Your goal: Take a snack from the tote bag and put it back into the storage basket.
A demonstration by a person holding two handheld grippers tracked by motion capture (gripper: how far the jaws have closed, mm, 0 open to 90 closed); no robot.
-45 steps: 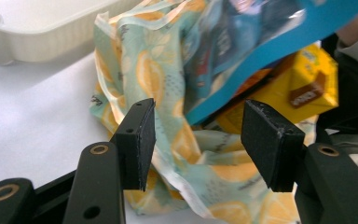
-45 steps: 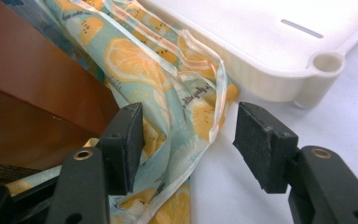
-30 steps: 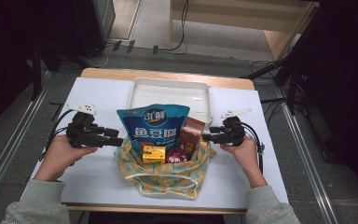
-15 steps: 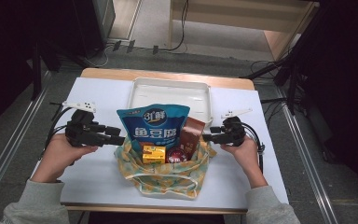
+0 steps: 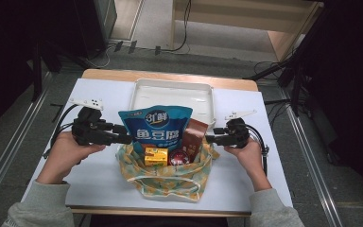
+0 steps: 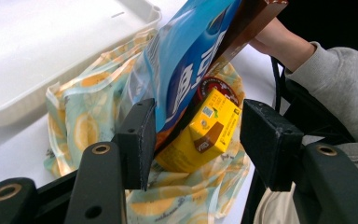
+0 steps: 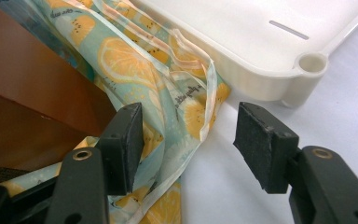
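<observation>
Blue shiny snack bag stands in the yellow lemon-print cloth bag at the picture's middle, so the left gripper and right gripper, both spread, can grab it.

One cloth bag printed with lemons lies on one white table, and four things stand in it — one blue snack pouch, one brown packet, one yellow carton and one dark red round-topped item. Behind the bag sits one white tray. Two grippers are at work — one left gripper, one right gripper — each held in one hand.
</observation>
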